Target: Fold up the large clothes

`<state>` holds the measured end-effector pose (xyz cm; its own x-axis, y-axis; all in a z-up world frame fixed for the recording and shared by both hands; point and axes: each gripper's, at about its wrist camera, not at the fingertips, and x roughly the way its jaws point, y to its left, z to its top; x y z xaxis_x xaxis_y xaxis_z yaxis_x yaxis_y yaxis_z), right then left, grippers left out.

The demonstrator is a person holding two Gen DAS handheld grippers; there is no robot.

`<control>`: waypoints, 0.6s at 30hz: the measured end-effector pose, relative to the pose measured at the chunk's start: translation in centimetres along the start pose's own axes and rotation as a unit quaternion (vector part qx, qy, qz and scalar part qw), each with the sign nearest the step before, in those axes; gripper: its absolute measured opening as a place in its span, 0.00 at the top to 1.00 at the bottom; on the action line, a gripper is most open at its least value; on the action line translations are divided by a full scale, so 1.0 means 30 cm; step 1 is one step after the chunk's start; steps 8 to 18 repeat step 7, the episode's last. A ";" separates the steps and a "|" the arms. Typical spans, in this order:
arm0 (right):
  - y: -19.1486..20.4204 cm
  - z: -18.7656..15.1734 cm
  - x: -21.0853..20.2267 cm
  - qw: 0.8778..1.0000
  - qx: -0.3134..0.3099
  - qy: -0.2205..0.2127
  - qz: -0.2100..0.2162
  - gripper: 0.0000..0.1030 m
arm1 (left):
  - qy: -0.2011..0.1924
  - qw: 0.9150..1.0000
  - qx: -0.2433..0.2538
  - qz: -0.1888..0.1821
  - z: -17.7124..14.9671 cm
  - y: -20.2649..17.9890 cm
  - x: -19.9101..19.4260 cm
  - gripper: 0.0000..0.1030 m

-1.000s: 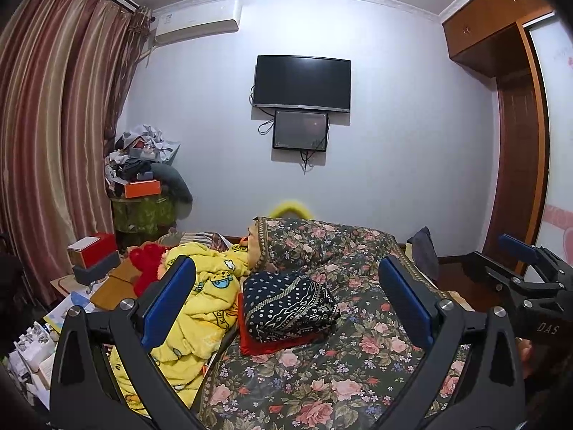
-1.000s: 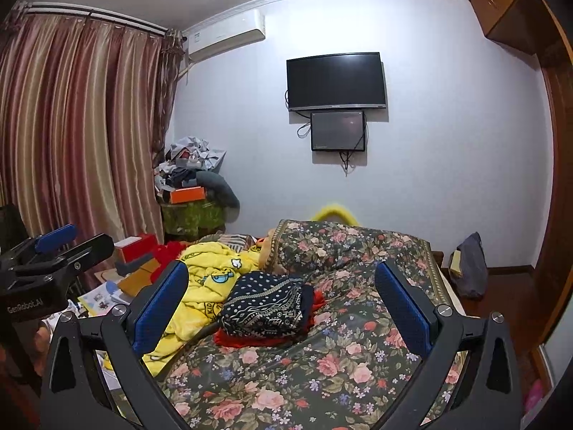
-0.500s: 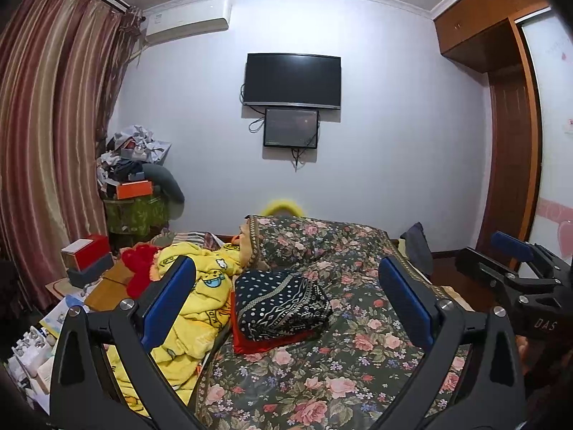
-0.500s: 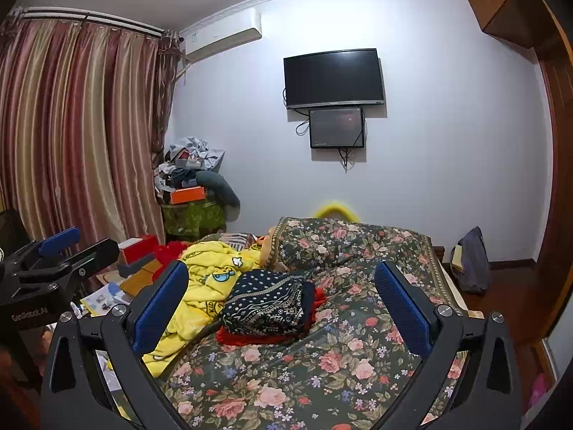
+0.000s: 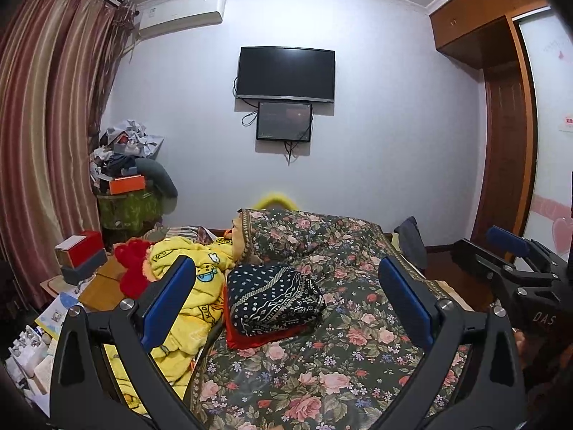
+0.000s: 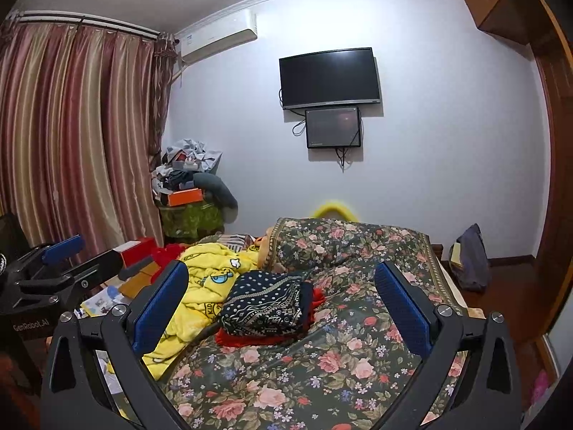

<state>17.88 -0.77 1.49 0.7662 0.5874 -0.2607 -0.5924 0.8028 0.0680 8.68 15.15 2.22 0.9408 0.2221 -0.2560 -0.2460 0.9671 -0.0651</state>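
Observation:
A folded dark blue patterned garment (image 5: pixel 274 295) (image 6: pixel 265 304) lies on a folded red one (image 5: pixel 265 335) (image 6: pixel 250 338), both on the floral bedspread (image 5: pixel 322 369) (image 6: pixel 322 365). A crumpled yellow cartoon-print garment (image 5: pixel 189 286) (image 6: pixel 207 279) lies left of them. My left gripper (image 5: pixel 286 294) hangs open above the bed with nothing between its blue pads. My right gripper (image 6: pixel 281 294) is likewise open and empty. Each gripper shows at the edge of the other's view: the right gripper (image 5: pixel 515 268) and the left gripper (image 6: pixel 53 272).
A cluttered side table with boxes (image 5: pixel 82 254) and papers stands left of the bed. A heap of clutter (image 5: pixel 129 175) sits in the corner by striped curtains (image 5: pixel 46 143). A television (image 5: pixel 286 73) hangs on the far wall. A wooden wardrobe (image 5: pixel 501 125) stands right.
Both grippers have drifted slightly back and tilted, so the folded pile sits a little lower in view. Both jaws stay open; the clothes have not moved.

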 end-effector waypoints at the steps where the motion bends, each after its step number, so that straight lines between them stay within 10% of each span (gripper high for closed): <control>1: 0.001 -0.001 0.002 1.000 0.000 0.001 0.000 0.00 | 0.001 1.000 0.000 0.000 0.001 0.000 0.001 0.01; 18: 0.001 -0.007 0.011 1.000 0.003 0.006 0.000 0.00 | 0.003 1.000 -0.003 0.000 0.001 0.004 0.006 0.01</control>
